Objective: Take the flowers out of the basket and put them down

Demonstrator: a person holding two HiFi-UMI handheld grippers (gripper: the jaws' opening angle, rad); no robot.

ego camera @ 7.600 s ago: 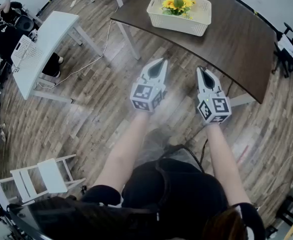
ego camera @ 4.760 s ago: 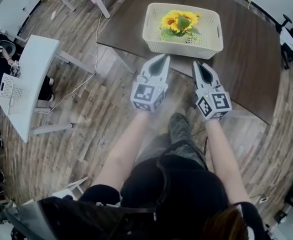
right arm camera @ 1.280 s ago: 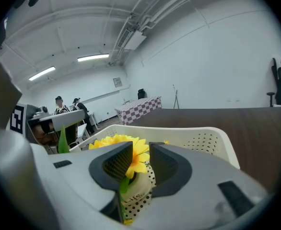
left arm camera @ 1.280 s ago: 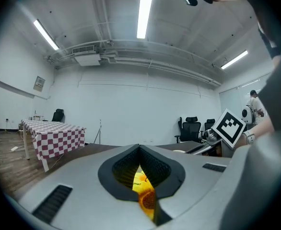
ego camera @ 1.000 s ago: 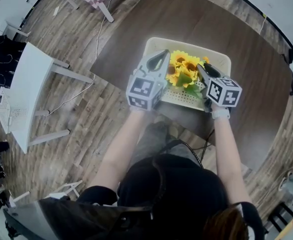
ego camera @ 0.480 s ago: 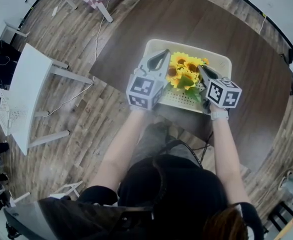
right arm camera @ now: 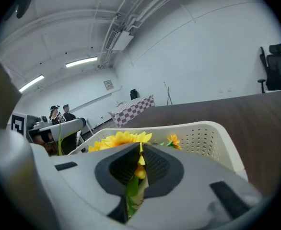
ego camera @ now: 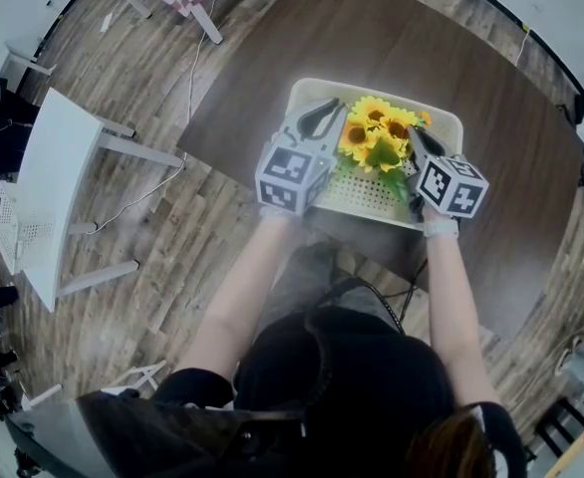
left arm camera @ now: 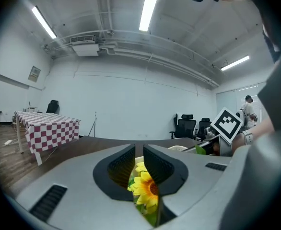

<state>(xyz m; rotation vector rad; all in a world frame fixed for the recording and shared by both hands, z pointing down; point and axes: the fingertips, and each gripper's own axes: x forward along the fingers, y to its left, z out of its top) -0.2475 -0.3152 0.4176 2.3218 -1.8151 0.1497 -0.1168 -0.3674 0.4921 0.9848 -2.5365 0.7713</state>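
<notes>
A bunch of yellow sunflowers point(ego camera: 377, 132) with green leaves lies in a white perforated basket point(ego camera: 441, 114) on the dark brown table point(ego camera: 491, 78). My right gripper point(ego camera: 412, 135) reaches in from the bunch's right. Its jaws have just been closing and now pinch a yellow petal and green stem point(right arm camera: 139, 169) between them. My left gripper point(ego camera: 324, 111) hovers at the bunch's left. Its jaws have just been opening to a narrow gap point(left arm camera: 139, 150). A sunflower point(left arm camera: 147, 189) shows through that gap from below, unpinched. The basket's wall point(right arm camera: 203, 138) curves behind the right jaws.
A white table point(ego camera: 58, 177) stands on the wooden floor at the left. A checkered-cloth table point(left arm camera: 49, 128) sits beyond the brown table's far corner. Black office chairs point(left arm camera: 188, 126) line the far wall. People point(right arm camera: 59, 113) stand far off.
I came up to the table and both grippers now reach over the basket. The right jaws have closed on the flowers, and the bunch has shifted slightly right.
</notes>
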